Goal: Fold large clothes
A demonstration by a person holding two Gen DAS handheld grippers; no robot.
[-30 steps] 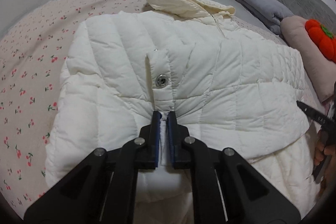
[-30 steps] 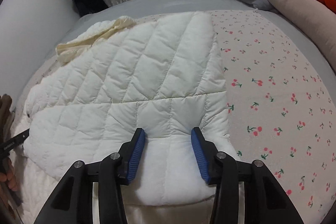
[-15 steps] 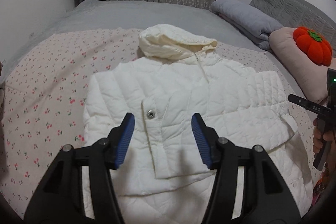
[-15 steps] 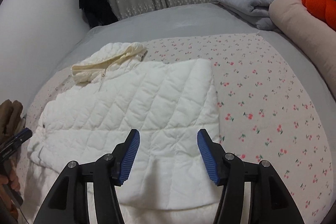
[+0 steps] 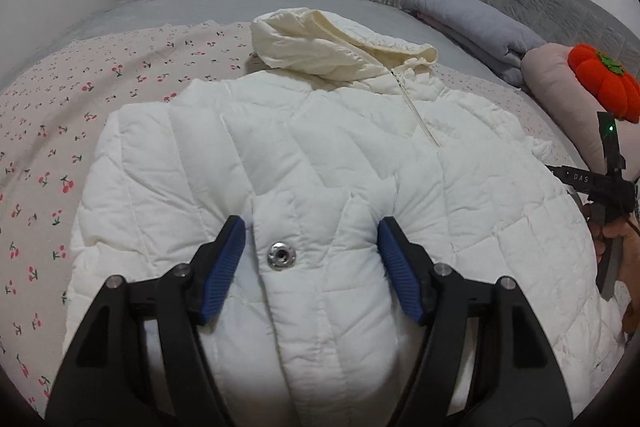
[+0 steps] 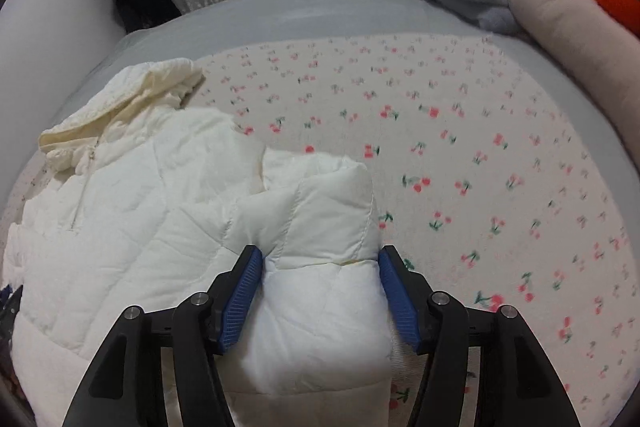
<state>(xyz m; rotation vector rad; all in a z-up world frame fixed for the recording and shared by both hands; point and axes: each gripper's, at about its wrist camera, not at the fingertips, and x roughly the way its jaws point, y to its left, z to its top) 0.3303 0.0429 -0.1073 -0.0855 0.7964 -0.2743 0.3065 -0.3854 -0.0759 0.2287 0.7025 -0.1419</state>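
White jacket on bed, sleeves folded in. Both jaws opening — left hand-held gripper wide over snap cuff; right hand-held gripper wide, pads flanking bunched sleeve.

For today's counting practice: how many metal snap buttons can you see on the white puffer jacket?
1. A single metal snap button sits on the cuff tab of the white puffer jacket, between the left gripper and its opening jaws. Others may be hidden under folds.

Jacket: white quilted puffer cloth, matt, soft; snap shiny metal. Bedsheet: matt cherry-print cotton-like cloth. Gripper pads: ribbed blue rubbery plastic on matt black plastic arms.
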